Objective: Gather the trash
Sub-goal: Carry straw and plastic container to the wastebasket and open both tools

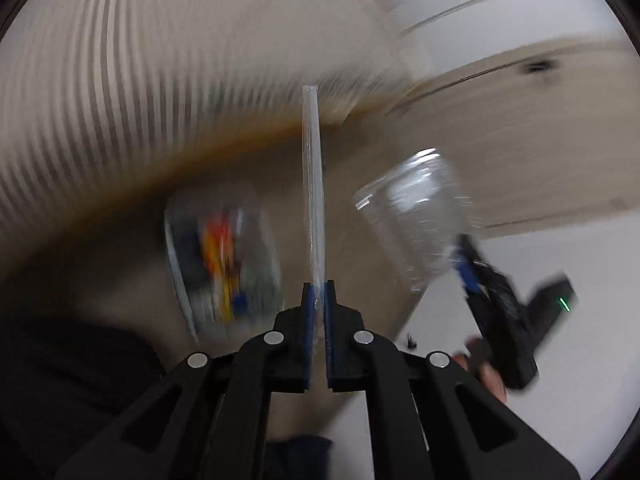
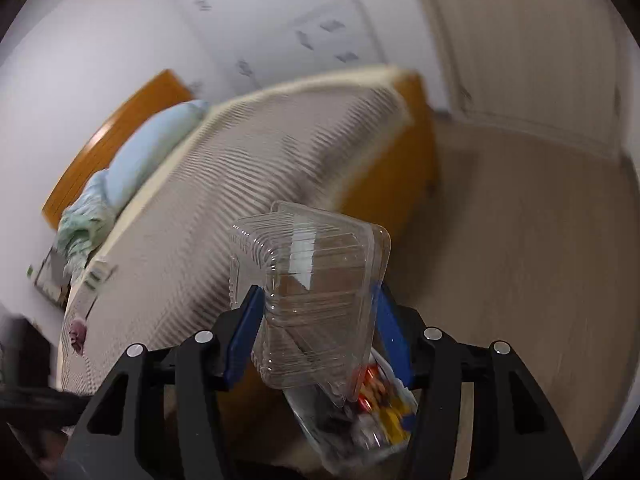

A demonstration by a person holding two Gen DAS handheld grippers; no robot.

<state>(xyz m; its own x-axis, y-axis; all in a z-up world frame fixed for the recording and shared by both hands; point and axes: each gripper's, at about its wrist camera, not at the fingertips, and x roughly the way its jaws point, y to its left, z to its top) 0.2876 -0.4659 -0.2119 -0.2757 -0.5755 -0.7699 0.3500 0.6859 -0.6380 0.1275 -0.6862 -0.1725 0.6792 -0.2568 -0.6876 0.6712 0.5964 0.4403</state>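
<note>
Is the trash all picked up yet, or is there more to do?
Partly done. The trash bin already holds colorful wrappers. In hand now: the left gripper is shut on a wrapped straw, and the right gripper is clamped on a clear plastic container just above the bin. Left to do: drop both in. The blurred views don't show whether more litter remains on the floor.

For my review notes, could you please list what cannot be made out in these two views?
- Left wrist: bag contents, motion-blurred.
- Left wrist: clamshell shape, blurred.
- Right wrist: bag bottom, hidden by the tool and cut off by the edge.
- Right wrist: small items beside the bed, blurred.
</note>
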